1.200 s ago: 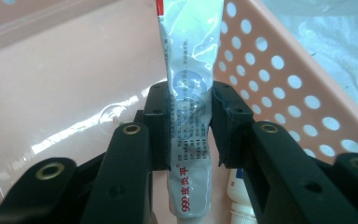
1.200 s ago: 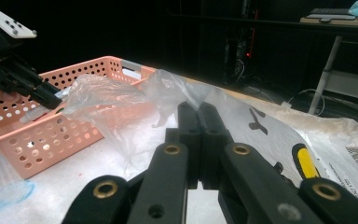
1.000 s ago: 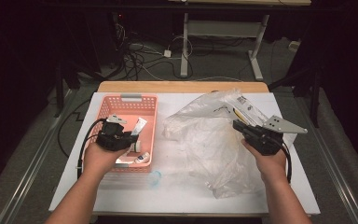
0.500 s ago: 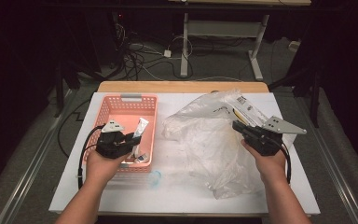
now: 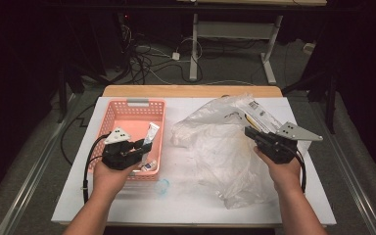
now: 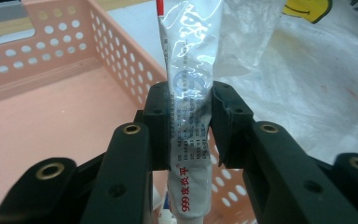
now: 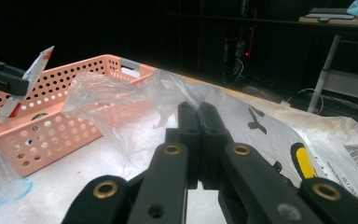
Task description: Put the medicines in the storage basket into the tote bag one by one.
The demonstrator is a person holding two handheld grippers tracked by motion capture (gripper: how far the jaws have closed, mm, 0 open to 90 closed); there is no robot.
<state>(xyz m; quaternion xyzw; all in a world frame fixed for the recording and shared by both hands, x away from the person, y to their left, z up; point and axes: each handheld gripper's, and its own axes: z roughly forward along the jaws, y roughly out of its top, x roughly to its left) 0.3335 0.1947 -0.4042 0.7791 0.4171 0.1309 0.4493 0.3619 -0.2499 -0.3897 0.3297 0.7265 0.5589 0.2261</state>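
My left gripper (image 5: pixel 141 145) hangs over the near right part of the pink basket (image 5: pixel 127 104), shut on a white ointment tube (image 5: pixel 152 131). In the left gripper view, the tube (image 6: pixel 189 93) stands upright between the pads of my left gripper (image 6: pixel 189 122), its crimped end up and red print near the bottom. My right gripper (image 5: pixel 248 131) is shut on a fold of the clear plastic bag (image 5: pixel 225 152) and holds that edge lifted. In the right gripper view, the jaws of my right gripper (image 7: pixel 198 109) are pressed together with film of the bag (image 7: pixel 121 102) pinched at their tips.
The basket (image 6: pixel 51 70) has perforated walls, and a small item (image 5: pixel 149 165) lies at its near right corner. A clear blue-rimmed round piece (image 5: pixel 162 186) rests on the white table (image 5: pixel 186 205) in front of it. The bag carries a printed label (image 5: pixel 259 110) and a yellow mark (image 7: pixel 303 161).
My left gripper has drifted a little toward the near side of the basket, carrying the tube. The right gripper and the bag have stayed put.
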